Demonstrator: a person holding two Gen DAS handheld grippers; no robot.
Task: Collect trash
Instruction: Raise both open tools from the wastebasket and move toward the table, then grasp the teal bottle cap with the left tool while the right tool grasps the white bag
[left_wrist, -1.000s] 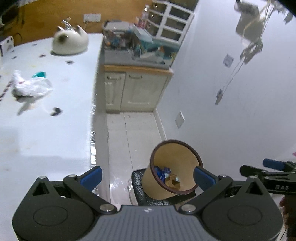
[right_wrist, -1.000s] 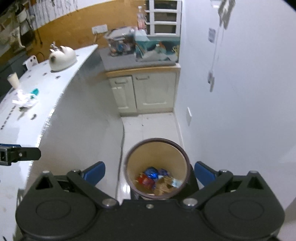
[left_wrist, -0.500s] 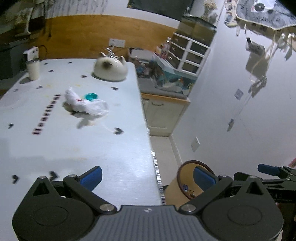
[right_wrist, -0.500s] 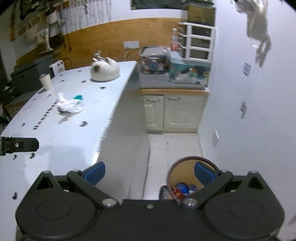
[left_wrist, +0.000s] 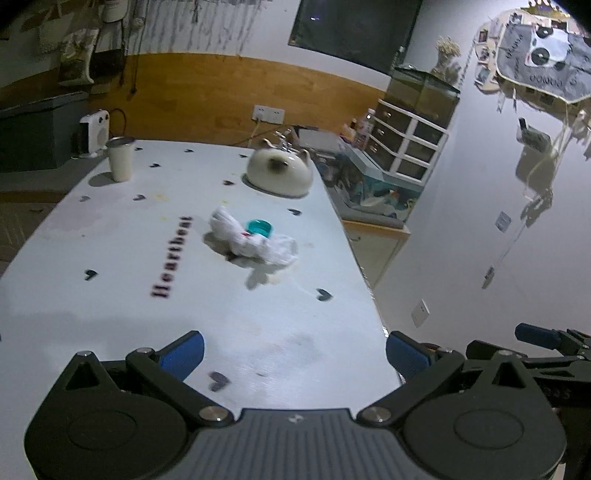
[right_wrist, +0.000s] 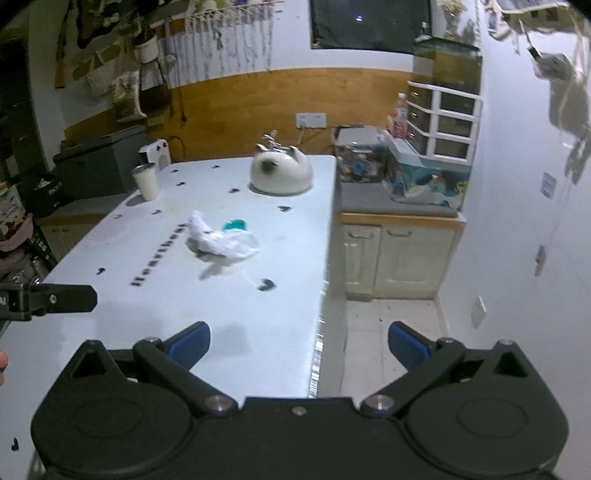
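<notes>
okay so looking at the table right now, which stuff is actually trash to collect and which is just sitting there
Likely for the job:
- crumpled white wrapper
- small teal cap beside it, probably
- left gripper and right gripper, both open and empty

Just lying about:
- cat-shaped white kettle
- white cup
- small white appliance behind the table
</notes>
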